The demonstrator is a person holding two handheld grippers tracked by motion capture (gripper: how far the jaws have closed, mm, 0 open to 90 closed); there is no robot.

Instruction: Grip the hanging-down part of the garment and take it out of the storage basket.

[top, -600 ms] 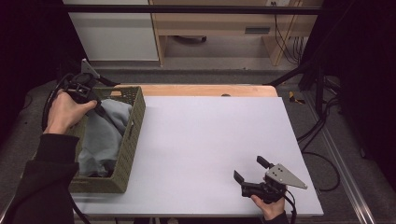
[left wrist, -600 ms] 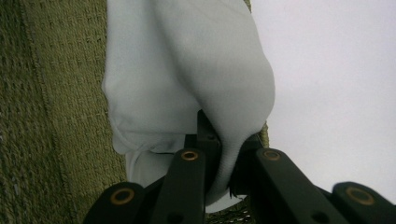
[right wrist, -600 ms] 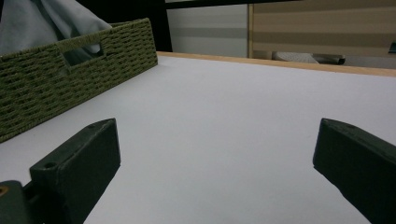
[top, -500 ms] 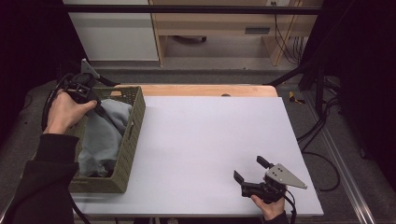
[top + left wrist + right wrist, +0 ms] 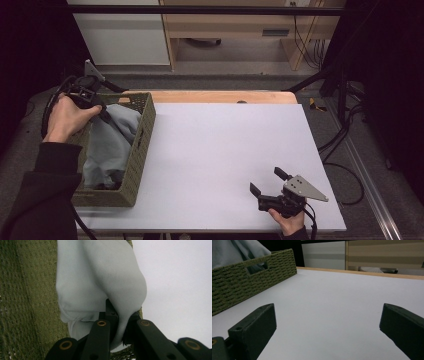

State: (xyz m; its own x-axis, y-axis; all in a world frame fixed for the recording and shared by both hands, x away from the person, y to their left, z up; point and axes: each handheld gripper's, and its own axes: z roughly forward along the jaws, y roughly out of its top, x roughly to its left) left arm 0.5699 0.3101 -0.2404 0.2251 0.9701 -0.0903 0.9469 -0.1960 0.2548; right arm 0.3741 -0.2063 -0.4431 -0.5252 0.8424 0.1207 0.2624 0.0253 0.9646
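Two hand-held grippers: left [image 5: 106,116] pinching cloth [image 5: 112,140] (over basket [image 5: 140,155]), right [image 5: 267,181] spread wide.

one woven basket [image 5: 135,165], one pale blue cloth [image 5: 112,142], one white table [image 5: 220,150], two hand-held grippers

Basket [image 5: 135,165] sits at the table's [image 5: 225,150] left edge, cloth [image 5: 112,140] inside it. Right gripper [image 5: 267,182] rests near-right, well apart.

White table [image 5: 215,150], wooden strip along far edge. Green woven basket [image 5: 140,145] on left side, pale blue cloth [image 5: 107,145] inside. Right tongs [image 5: 269,182] at near right corner
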